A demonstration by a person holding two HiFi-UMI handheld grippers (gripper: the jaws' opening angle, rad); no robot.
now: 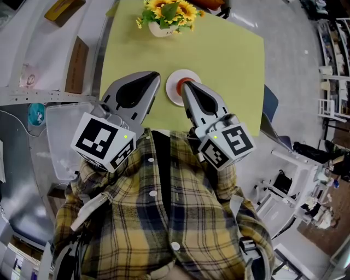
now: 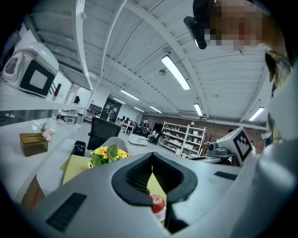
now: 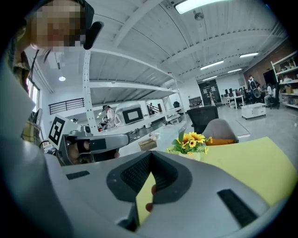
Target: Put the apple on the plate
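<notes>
A red apple [image 1: 182, 83] sits on a small white plate [image 1: 173, 94] in the middle of the yellow-green table [image 1: 229, 65]. My right gripper [image 1: 185, 85] is shut and empty, its tip right over the apple and hiding part of it. Just left of the plate, my left gripper [image 1: 155, 76] is also shut with nothing in it. In the left gripper view the apple [image 2: 157, 203] and plate [image 2: 161, 215] show below the closed left gripper [image 2: 152, 157]. Only a red sliver of the apple [image 3: 150, 207] shows under the closed right gripper [image 3: 150, 155] in the right gripper view.
A white pot of sunflowers [image 1: 167, 16] stands at the table's far edge. Brown boxes [image 1: 76, 64] and a clear plastic bin [image 1: 60, 136] lie off the table's left side. A chair [image 1: 270, 112] stands at the right edge.
</notes>
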